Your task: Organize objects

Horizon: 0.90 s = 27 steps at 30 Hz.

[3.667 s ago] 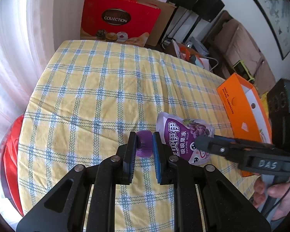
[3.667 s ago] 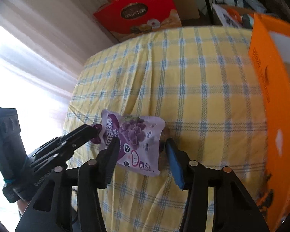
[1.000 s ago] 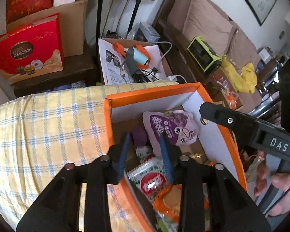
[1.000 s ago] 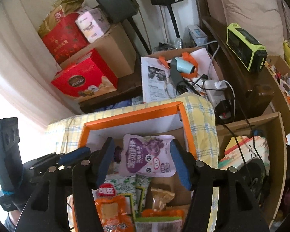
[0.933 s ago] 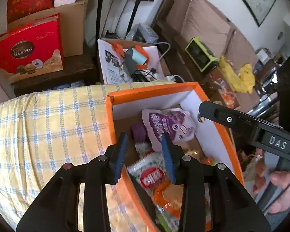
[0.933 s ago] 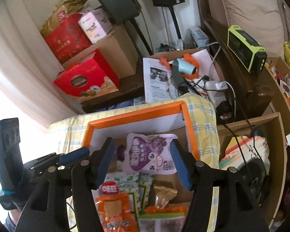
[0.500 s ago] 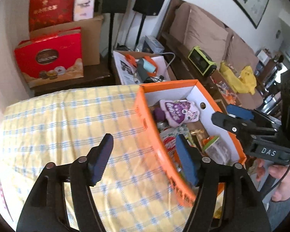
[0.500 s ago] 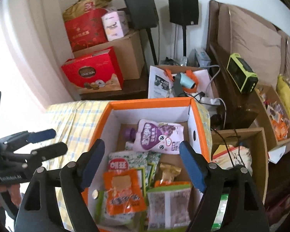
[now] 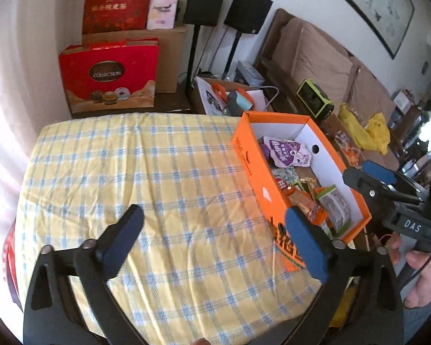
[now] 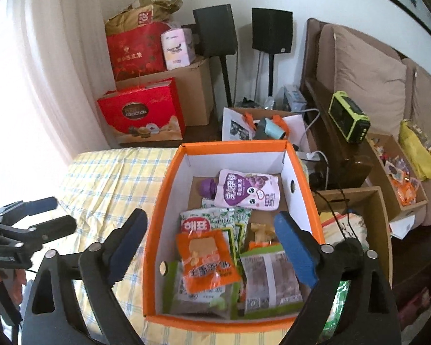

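Observation:
The purple jelly pouch (image 9: 287, 152) (image 10: 247, 191) lies flat at the far end of the orange box (image 9: 252, 169) (image 10: 161, 210), its cap pointing left, and nothing touches it. My left gripper (image 9: 214, 218) hangs over the checked cloth to the left of the box, jaws opening wide with nothing between them. My right gripper (image 10: 211, 221) hovers above the near half of the box, jaws also opening, holding nothing. Each gripper shows at the edge of the other's view, the right gripper (image 9: 370, 178) and the left gripper (image 10: 34, 215).
Several snack packets (image 10: 204, 258) fill the near part of the box. The box sits at the right end of the yellow checked table (image 9: 129, 172). Behind it are a red gift box (image 9: 109, 77), cardboard boxes and speakers; a brown open box (image 10: 356, 198) stands to the right.
The pouch went from the table into the orange box. Both grippers then let go, spread wide and drew back and up; the left one swung left over the cloth.

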Each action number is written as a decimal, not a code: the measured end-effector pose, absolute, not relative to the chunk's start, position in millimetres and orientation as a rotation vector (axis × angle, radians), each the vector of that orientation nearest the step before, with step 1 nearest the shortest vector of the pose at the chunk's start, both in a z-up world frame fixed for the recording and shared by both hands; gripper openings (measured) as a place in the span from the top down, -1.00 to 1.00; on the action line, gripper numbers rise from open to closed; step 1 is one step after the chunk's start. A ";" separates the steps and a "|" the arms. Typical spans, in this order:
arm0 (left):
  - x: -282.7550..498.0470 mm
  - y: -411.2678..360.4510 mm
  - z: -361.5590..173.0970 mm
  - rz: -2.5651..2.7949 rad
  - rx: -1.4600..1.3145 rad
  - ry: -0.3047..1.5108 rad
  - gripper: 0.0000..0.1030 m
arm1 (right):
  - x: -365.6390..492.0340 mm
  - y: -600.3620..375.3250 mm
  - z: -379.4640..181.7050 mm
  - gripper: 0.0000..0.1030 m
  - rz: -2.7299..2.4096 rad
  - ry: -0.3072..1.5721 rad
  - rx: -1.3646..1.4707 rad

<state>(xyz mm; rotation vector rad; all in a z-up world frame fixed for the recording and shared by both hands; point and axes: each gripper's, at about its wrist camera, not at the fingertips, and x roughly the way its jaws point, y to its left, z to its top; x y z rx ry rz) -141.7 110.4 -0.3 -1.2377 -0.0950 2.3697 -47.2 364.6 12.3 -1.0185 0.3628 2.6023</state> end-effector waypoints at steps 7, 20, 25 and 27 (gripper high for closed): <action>-111.2 88.6 5.7 2.447 -1.176 -0.062 -0.99 | -27.8 339.3 10.1 -0.99 2.606 0.326 -1.021; -65.3 60.4 2.1 2.499 -1.205 -0.077 -0.99 | 8.6 293.2 8.4 -0.99 2.586 0.315 -0.993; -45.9 56.9 4.2 2.524 -1.192 -0.048 -0.99 | 24.4 281.6 9.3 -0.99 2.555 0.318 -0.969; -38.9 55.0 6.5 2.527 -1.185 -0.048 -0.99 | 30.8 276.6 10.1 -0.99 2.558 0.325 -0.959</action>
